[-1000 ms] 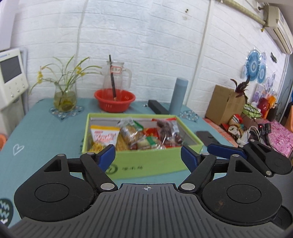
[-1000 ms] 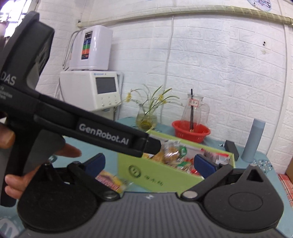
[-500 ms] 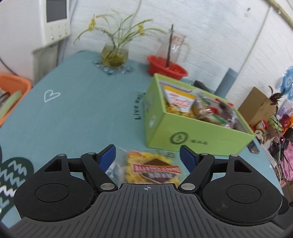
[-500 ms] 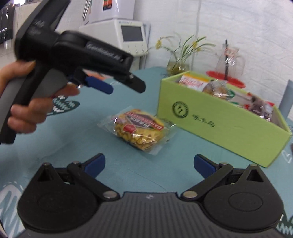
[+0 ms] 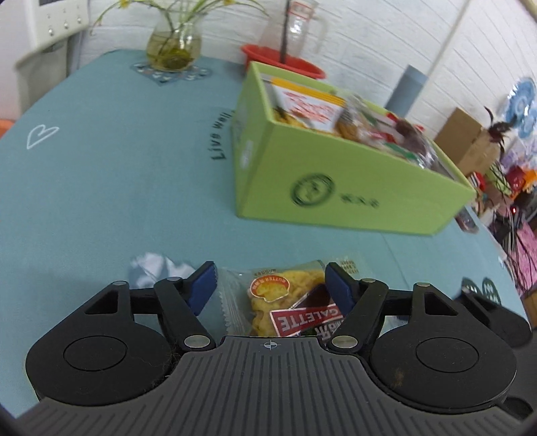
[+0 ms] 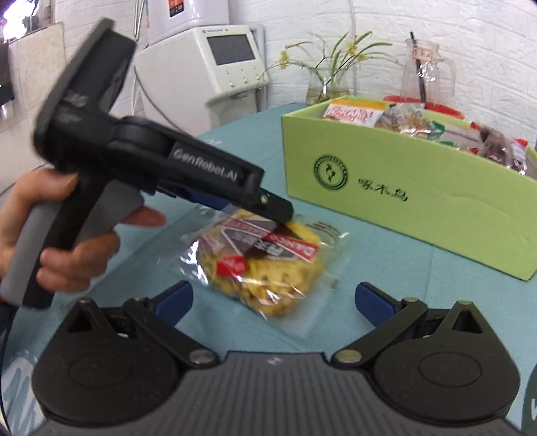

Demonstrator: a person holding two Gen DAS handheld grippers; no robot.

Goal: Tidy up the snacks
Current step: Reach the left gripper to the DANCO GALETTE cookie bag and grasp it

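Note:
A clear packet of yellow galette biscuits with a red label lies on the teal tablecloth in front of the green snack box. My left gripper is tilted down over the packet. Its blue jaws straddle the packet and are closing, and the pads do not visibly press on it. In the right wrist view a hand holds the left gripper, whose tip is at the top of the packet. My right gripper stands wide open just short of the packet, with nothing between its fingers. The box holds several snack packets.
A glass vase of flowers, a red basket, a glass jug and a grey bottle stand behind the box. A cardboard box and clutter sit at the right. A white machine stands beyond the table's far corner.
Both grippers have dropped and tipped down towards the table. The left one swung from facing the box to straddling the biscuit packet, its jaws narrowing. The right one came closer to the packet.

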